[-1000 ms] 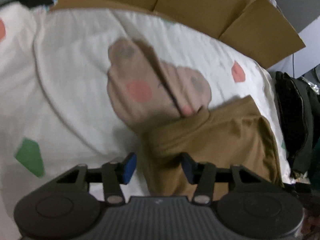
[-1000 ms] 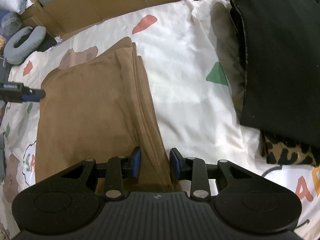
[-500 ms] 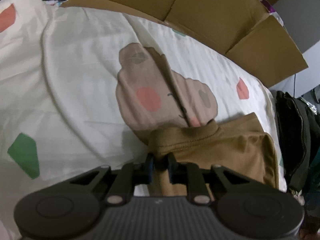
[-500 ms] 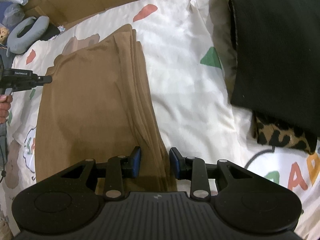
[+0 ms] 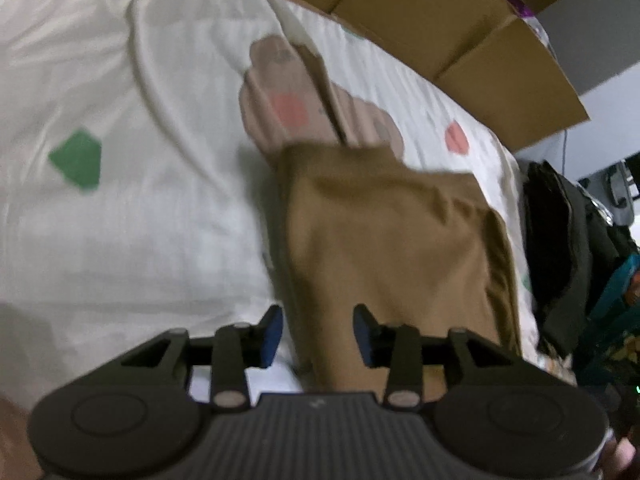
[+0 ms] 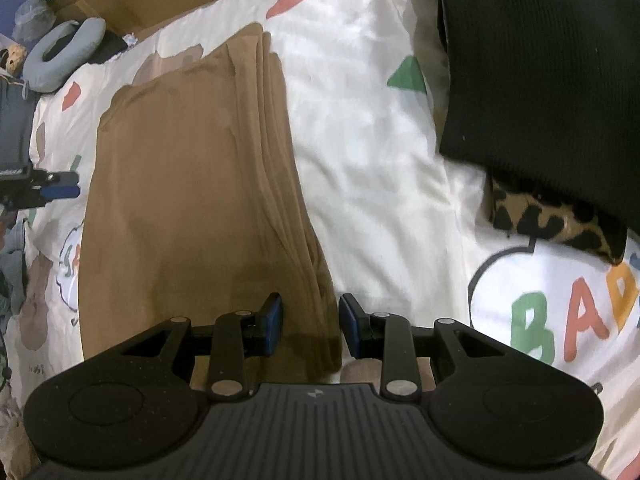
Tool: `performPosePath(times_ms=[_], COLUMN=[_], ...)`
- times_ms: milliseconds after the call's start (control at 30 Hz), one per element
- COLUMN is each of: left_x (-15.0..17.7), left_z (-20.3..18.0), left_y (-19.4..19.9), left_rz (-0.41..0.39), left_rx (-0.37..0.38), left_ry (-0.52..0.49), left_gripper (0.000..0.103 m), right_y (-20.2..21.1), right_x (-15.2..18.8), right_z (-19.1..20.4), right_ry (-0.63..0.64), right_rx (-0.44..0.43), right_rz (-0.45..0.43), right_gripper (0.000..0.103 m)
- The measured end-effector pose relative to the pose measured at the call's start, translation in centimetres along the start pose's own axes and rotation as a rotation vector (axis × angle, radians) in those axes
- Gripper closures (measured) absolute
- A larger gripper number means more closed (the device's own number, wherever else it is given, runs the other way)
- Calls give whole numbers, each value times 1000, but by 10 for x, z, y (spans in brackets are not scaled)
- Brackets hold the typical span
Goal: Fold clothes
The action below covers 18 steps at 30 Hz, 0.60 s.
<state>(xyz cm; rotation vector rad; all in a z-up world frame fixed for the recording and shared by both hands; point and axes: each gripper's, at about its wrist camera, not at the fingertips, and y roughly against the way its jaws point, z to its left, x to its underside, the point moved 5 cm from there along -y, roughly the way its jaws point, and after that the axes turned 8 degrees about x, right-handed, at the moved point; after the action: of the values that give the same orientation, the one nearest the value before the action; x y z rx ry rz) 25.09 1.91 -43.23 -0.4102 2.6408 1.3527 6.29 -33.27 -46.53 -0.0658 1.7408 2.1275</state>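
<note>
The left tool (image 5: 318,336), jaws opening, releases the folded tan cloth garment (image 6: 192,200); the right tool (image 6: 311,326) straddles its lower layered edge, gripping nothing.

Brown garment (image 6: 192,184): thin matt knit cloth, smooth, with soft stacked folds along one edge. Bedsheet (image 6: 360,152): off-white cloth, faint sheen, lightly creased, flat printed shapes and letters. Black garment (image 6: 540,72): matt ribbed knit. Leopard cloth (image 6: 552,220): soft printed fabric under it. Cardboard (image 5: 460,20): plain matt brown board, creased at the folds. Right gripper (image 6: 311,324): matt black plastic, ribbed body, blue rubbery-looking pads, dull metal pins. Left gripper (image 5: 318,338): same finish. Neck pillow (image 6: 64,52): grey matt fabric.
</note>
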Motion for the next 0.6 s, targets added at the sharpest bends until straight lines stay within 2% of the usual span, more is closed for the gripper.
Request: performPosePath(times_ms=[67,133,233,467,567,600], left_x=[15,32,55,94,106,111], left_z=[-1,-1,-2,-1,-1,0], left_y=[3,4,3,0,-4,-6], left_rz=[3,6,25,53,56,61], left_rx=[9,25,38,86,125,136], left_ry=[17,43,62,115,134,143], left_gripper=[62,61,61,61,61,61], right_y=[0,0,3,9,7,6], right_x=[4,6,6,1,-2,-3], right_z=[-2,-4,-3,-4,-5,-4], right_ry=[-7,-22,-31,-34,-43,-45], right_rx=[-11,-36,-52,-70,-73,-70], right_rz=[3,-3,-7,12,23,25], right_gripper=[68,87,94,94,89,85])
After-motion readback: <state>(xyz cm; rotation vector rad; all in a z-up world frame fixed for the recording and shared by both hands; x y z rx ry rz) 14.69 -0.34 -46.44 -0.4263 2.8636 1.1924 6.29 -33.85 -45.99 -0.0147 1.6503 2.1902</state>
